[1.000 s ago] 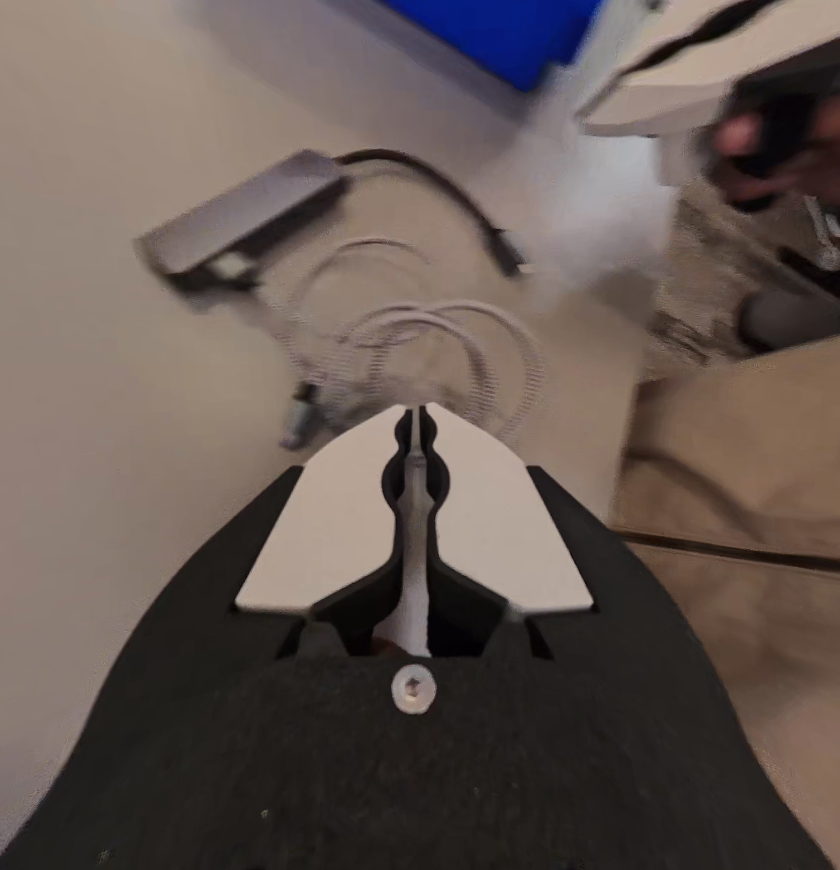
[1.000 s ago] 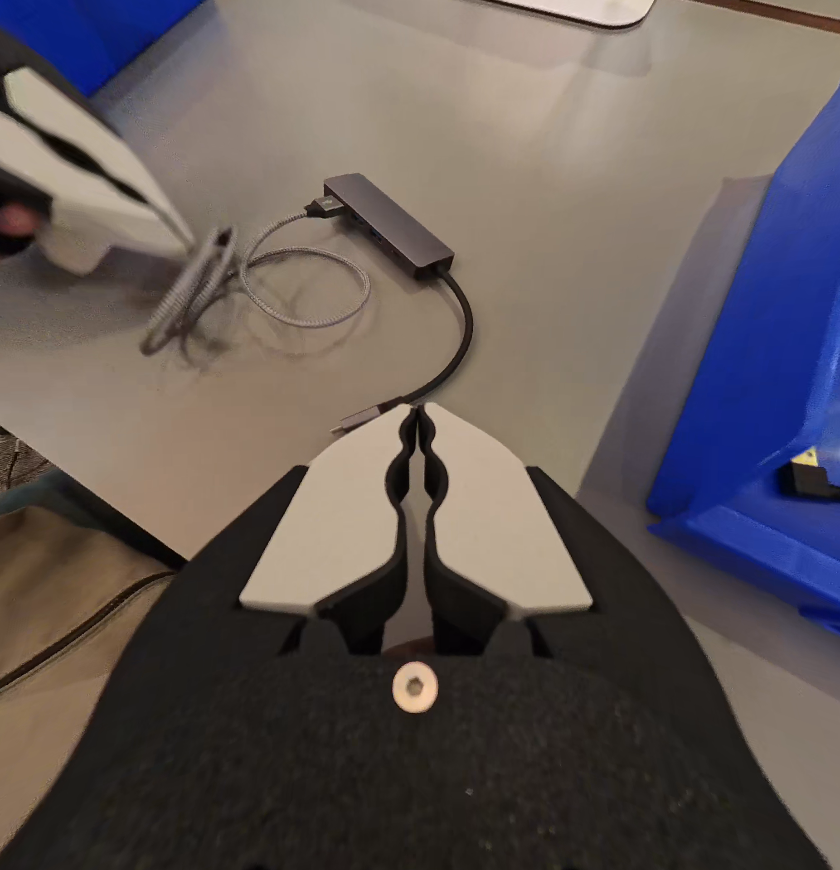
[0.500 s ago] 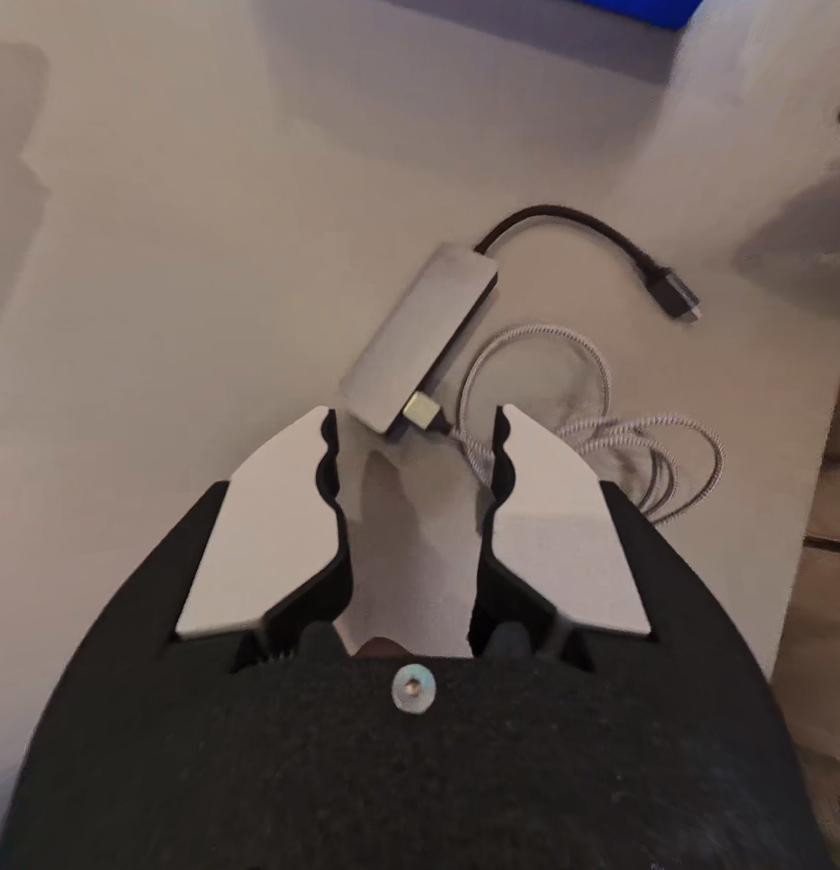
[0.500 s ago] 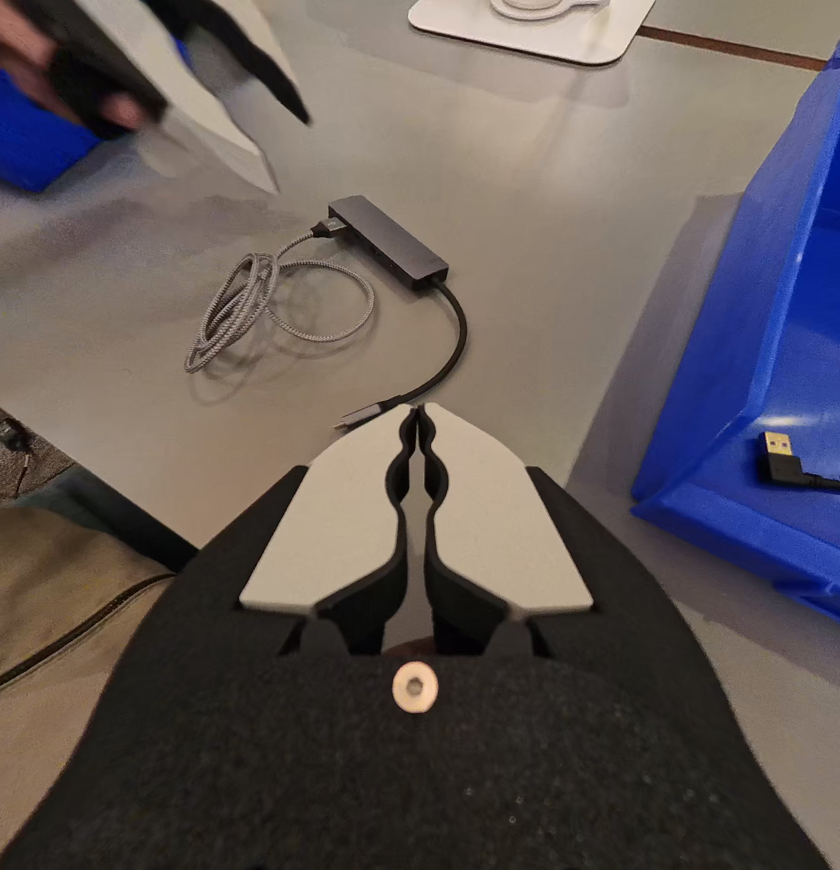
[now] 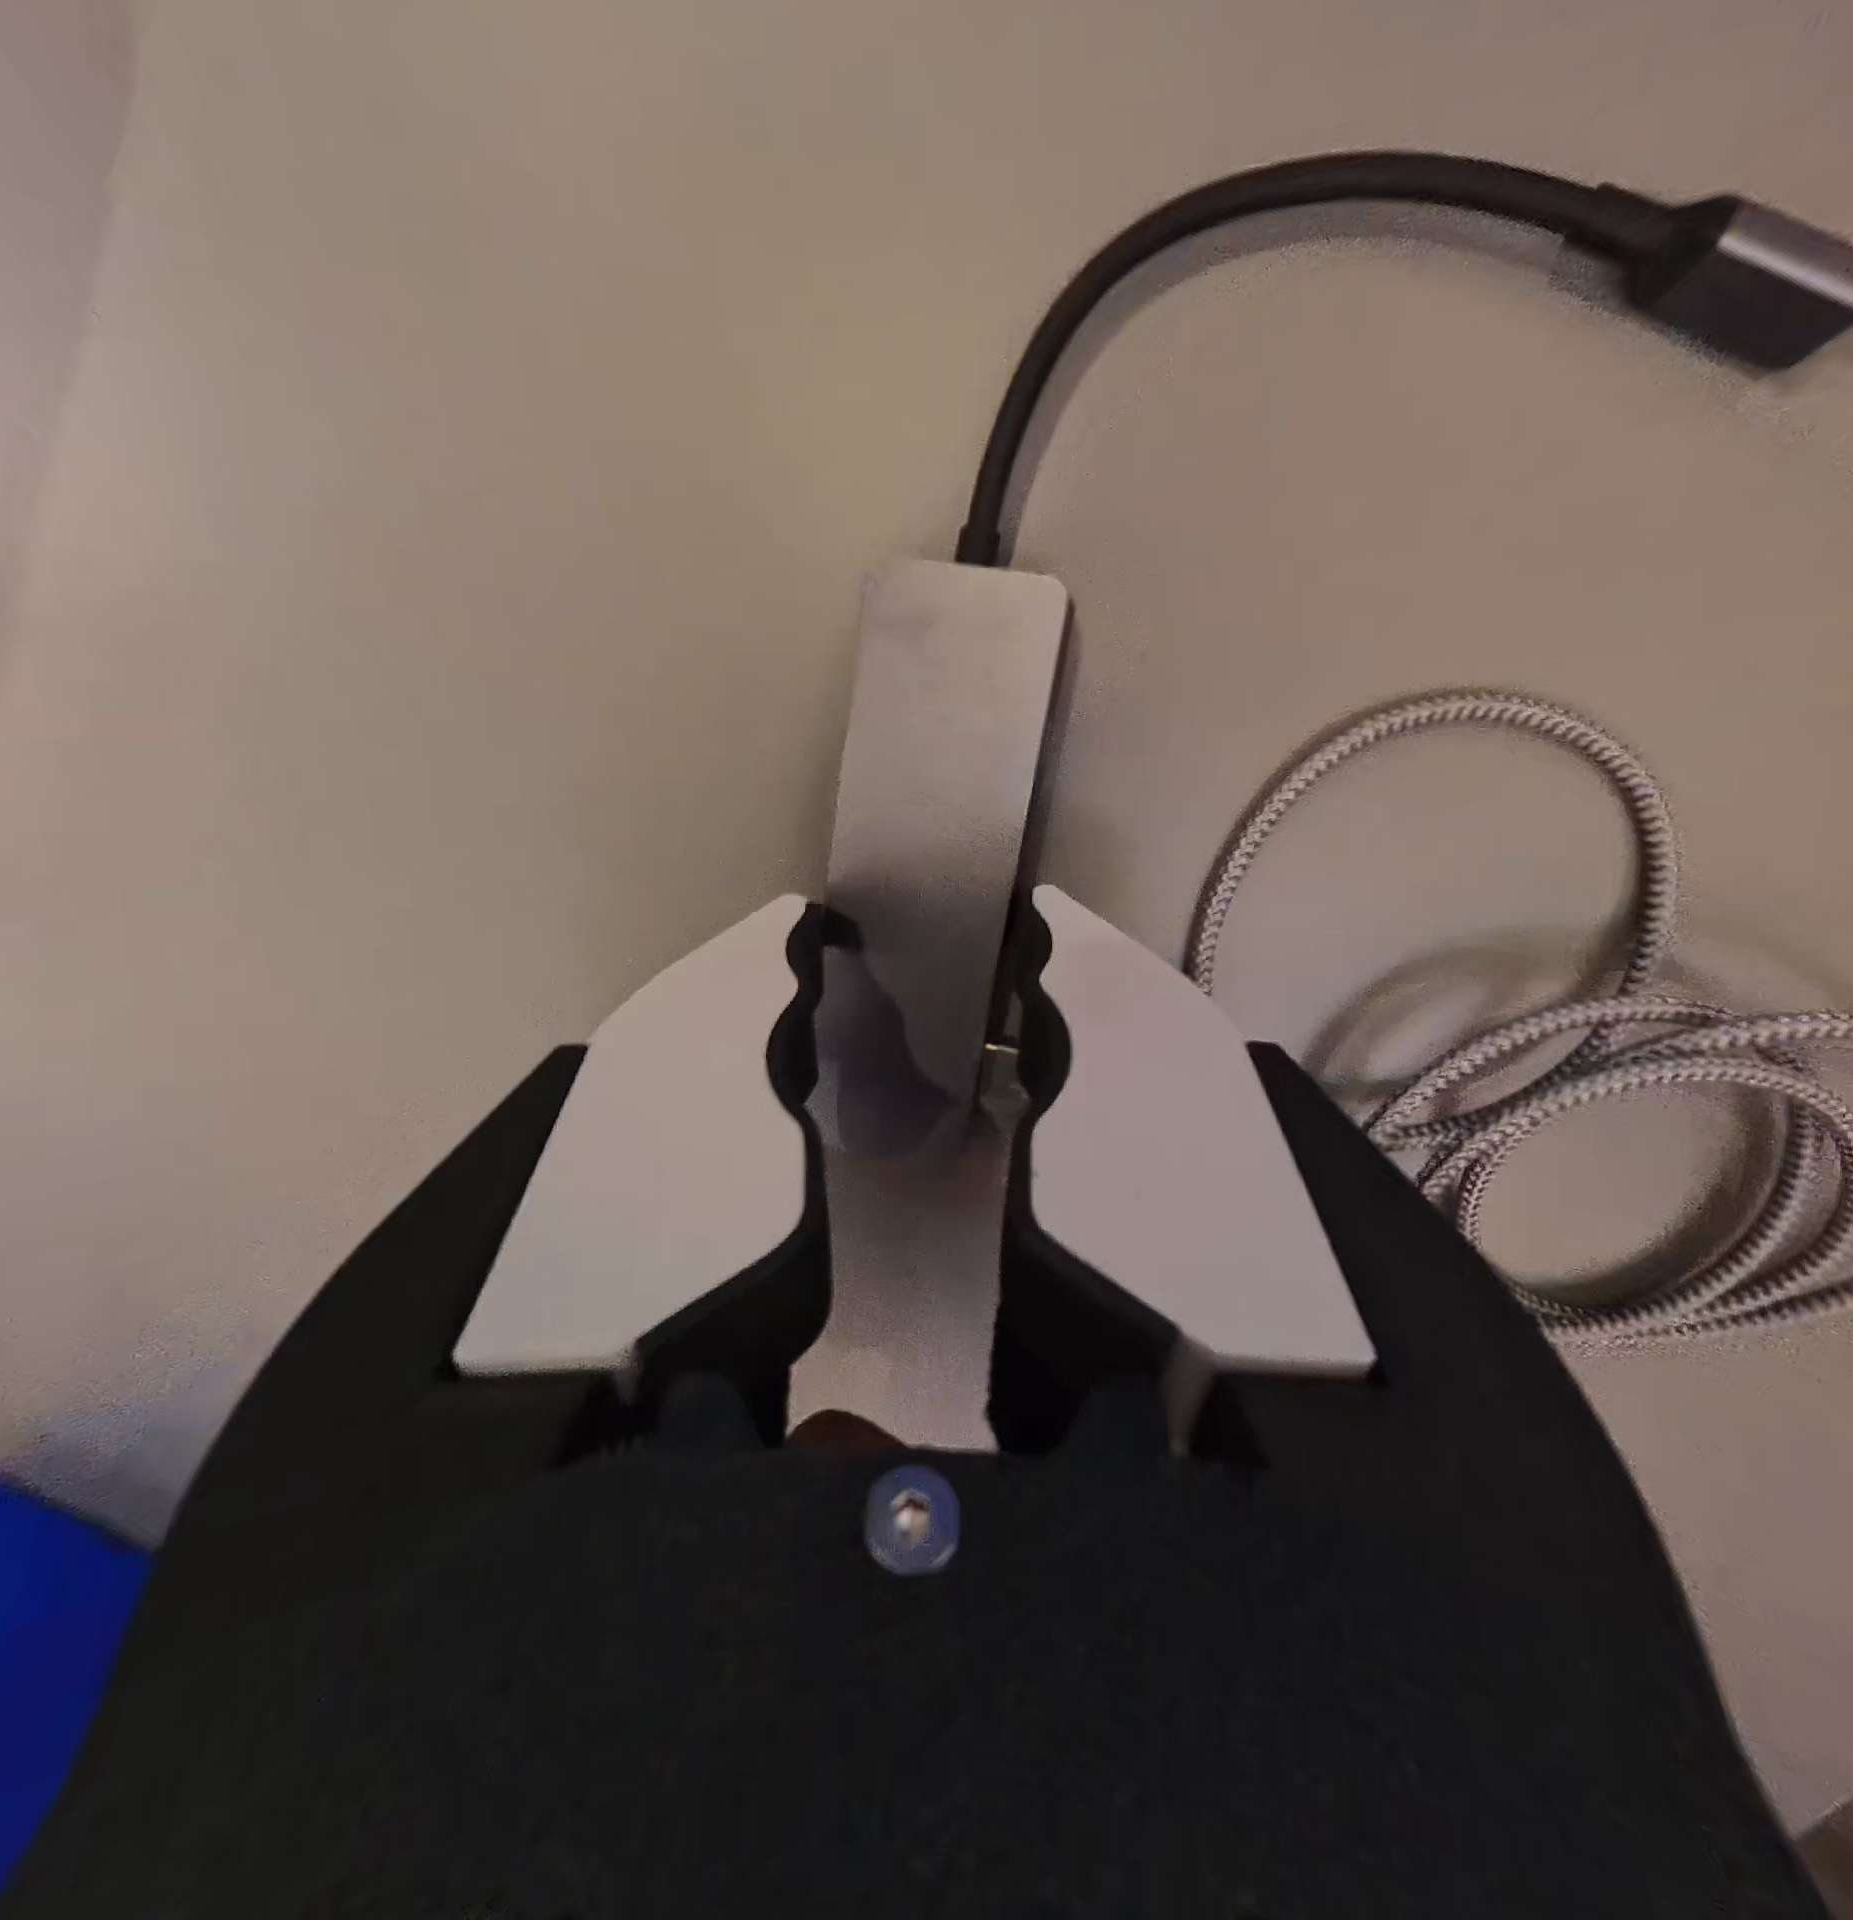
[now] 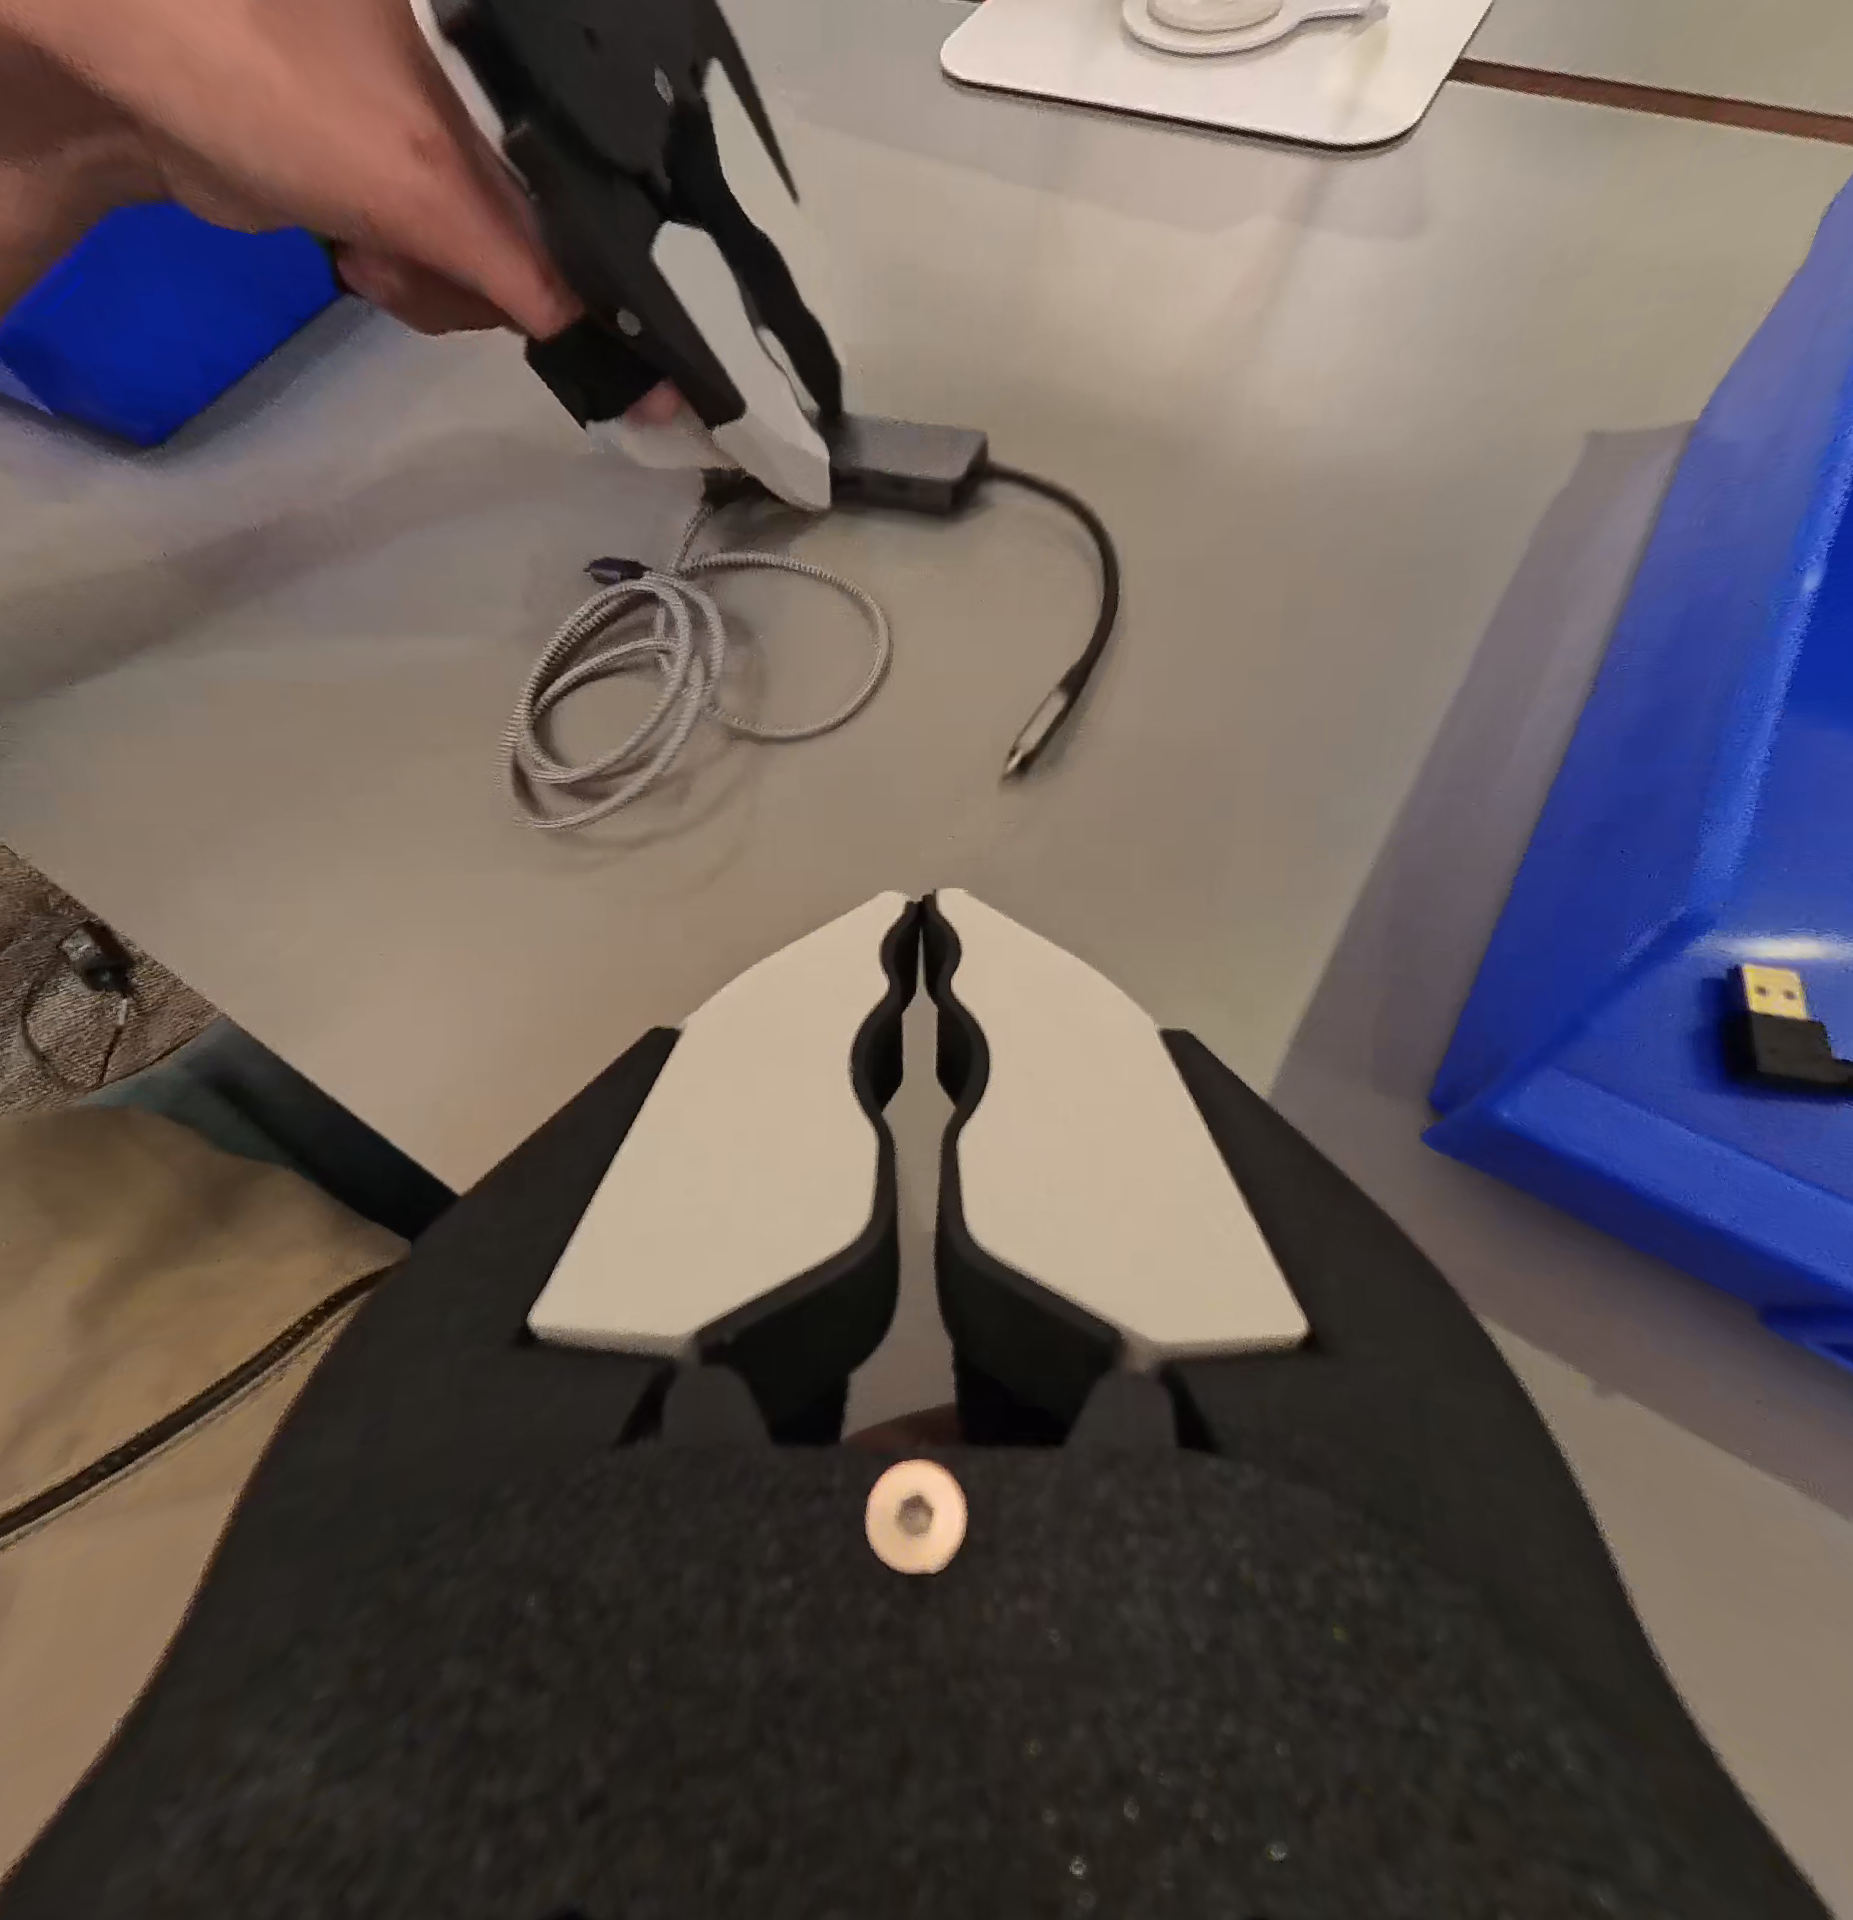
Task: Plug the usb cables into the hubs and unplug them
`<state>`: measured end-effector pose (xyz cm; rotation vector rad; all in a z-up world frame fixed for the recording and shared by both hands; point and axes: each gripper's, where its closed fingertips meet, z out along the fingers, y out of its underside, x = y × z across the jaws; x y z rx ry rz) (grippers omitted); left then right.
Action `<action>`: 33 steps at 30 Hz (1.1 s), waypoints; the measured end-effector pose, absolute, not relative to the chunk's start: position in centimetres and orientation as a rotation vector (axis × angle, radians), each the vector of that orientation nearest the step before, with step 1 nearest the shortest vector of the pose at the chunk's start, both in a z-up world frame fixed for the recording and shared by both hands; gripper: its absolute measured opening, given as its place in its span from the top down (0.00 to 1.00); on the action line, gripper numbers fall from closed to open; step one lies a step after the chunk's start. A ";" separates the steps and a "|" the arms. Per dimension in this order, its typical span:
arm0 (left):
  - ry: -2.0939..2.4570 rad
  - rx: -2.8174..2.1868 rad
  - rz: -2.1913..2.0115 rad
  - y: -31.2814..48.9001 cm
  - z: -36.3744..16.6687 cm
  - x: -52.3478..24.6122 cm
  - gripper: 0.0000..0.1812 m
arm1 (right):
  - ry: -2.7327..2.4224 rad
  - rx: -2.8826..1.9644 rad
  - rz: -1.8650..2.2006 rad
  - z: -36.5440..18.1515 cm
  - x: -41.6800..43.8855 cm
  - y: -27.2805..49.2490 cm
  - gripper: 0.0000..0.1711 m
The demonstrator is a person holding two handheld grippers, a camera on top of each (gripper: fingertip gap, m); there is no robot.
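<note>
Out toward the middle of the desk [image 6: 1265, 436], the left claw [image 5: 920, 925] is clamped on the near end of the grey hub [image 5: 948, 748], where the braided cable [image 6: 693, 675] plugs in. Nearer the desk's front edge, the right claw [image 6: 920, 906] hovers pressed together, holding nothing.

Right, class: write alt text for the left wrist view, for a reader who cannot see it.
The left tongs straddle the near end of a slim grey metal USB hub lying on a pale tabletop. The hub's black cord curves away to its plug, and a coiled grey braided cable lies to the right.
</note>
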<state>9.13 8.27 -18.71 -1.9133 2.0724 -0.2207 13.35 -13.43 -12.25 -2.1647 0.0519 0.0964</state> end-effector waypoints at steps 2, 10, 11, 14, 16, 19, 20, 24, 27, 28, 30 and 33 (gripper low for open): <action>1.865 -2.104 -0.246 10.0 -18.7 7.7 0.81 | 0.027 -2.175 0.102 -12.5 13.0 -12.9 1.00; 1.387 -2.215 -0.784 8.5 -15.8 3.7 0.74 | -0.141 -2.190 0.141 -12.7 9.7 -9.5 0.99; 1.356 -2.182 -0.793 8.3 -15.2 2.6 0.74 | -0.170 -2.194 0.139 -12.8 9.3 -9.0 0.99; 1.314 -2.082 -0.808 6.7 -13.5 -0.6 0.74 | -0.264 -2.212 0.158 -13.1 7.7 -7.1 0.96; 1.310 -2.011 -0.796 5.1 -12.7 -2.3 0.75 | -0.329 -2.212 0.180 -13.2 6.3 -5.2 0.93; 1.358 -1.920 -0.721 2.4 -12.4 -4.2 0.75 | -0.383 -2.216 0.244 -13.7 4.0 -1.3 0.87; 1.359 -1.890 -0.693 1.8 -12.2 -4.6 0.75 | -0.390 -2.225 0.242 -14.0 3.6 0.1 0.86; 1.365 -1.846 -0.670 0.0 -12.0 -5.8 0.75 | -0.435 -2.309 0.108 -16.3 3.5 4.2 0.79; 1.348 -1.881 -0.721 -0.2 -12.5 -6.3 0.76 | -0.442 -2.408 0.084 -18.6 3.9 4.9 0.77; 1.347 -1.891 -0.737 -0.1 -12.8 -6.5 0.76 | -0.410 -2.415 0.118 -18.8 3.9 4.9 0.78; 1.343 -1.899 -0.745 0.4 -13.1 -6.6 0.76 | -0.363 -2.432 0.158 -18.9 4.1 4.6 0.87; 1.340 -1.906 -0.707 1.7 -13.7 -6.6 0.77 | -0.406 -2.436 0.167 -18.9 4.1 4.2 0.97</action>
